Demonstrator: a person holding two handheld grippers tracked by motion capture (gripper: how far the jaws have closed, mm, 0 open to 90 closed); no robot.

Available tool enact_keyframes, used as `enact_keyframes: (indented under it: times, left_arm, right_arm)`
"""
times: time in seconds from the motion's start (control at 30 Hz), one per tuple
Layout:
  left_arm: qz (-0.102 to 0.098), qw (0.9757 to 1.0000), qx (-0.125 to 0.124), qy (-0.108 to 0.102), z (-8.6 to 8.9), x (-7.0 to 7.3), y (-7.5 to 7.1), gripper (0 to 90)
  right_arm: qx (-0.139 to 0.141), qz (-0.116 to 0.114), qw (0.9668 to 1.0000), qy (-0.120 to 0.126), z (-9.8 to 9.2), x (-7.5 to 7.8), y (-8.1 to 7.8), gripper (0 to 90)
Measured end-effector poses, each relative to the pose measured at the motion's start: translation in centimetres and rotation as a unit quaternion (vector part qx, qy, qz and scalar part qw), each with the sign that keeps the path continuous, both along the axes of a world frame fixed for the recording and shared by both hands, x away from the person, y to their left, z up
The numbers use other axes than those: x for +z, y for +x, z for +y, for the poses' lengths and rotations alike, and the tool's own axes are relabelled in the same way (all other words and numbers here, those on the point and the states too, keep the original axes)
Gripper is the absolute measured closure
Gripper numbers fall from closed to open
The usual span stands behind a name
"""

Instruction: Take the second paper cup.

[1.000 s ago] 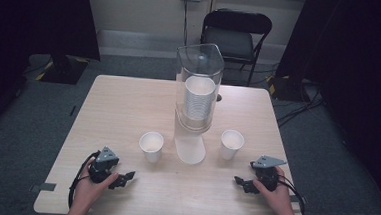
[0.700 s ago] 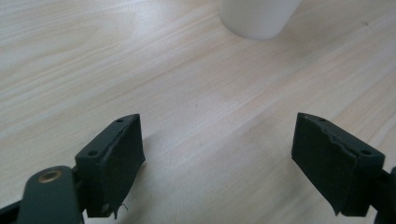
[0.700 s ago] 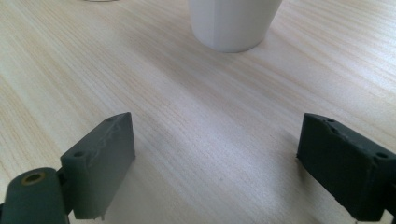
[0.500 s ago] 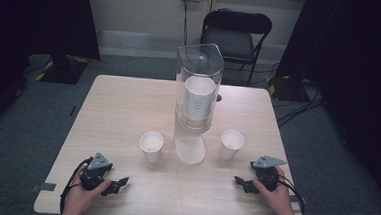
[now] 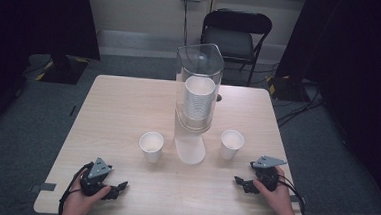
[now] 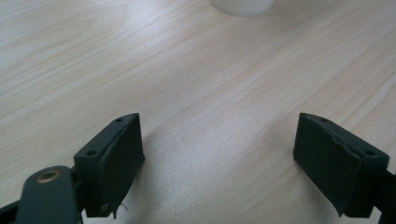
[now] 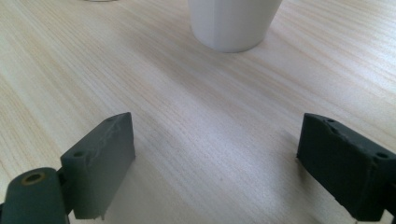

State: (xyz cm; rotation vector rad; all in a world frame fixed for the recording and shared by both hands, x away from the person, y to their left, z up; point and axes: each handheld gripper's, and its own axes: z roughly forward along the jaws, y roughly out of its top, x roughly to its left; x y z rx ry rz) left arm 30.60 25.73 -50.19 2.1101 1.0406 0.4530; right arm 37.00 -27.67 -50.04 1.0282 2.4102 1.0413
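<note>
Clear dispenser tower [image 5: 197,95] stands mid-surface [image 5: 118,108], slightly toward the far edge, with a stack of white cups [image 5: 199,95] inside it; using it as my landmark. One white paper cup [image 5: 151,146] stands upright on my side of the tower and to its left, near its base but apart from it. A second white cup [image 5: 231,143] stands upright to the tower's right, also near and apart. My left claw [image 5: 116,189] sits well on my side of the tower, off to the left, near the surface's front edge, my hand wrapped around its body; jaws spread wide, nothing between them. In the left gripper view just bare wood grain lies between the pads [image 6: 116,154], with the bottom of a white cup [image 6: 241,5] at the top edge. My right claw [image 5: 240,182] is on my side of the tower and to the right, in front of the right cup; also released, jaws wide apart, empty. Right gripper view puts that cup [image 7: 233,23] straight ahead of the jaws, clear of them. A black folding chair [image 5: 235,37] stands on the floor beyond the tower.
</note>
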Motion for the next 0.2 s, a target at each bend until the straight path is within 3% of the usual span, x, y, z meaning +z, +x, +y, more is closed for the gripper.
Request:
enact_keyframes:
  times: [0.2]
  left_arm:
    - [0.001,1.0,-0.004,0.004,-0.04,0.03,0.02,14.5]
  right_arm:
    - [0.001,0.001,1.0,0.001,-0.01,0.0,0.01,10.5]
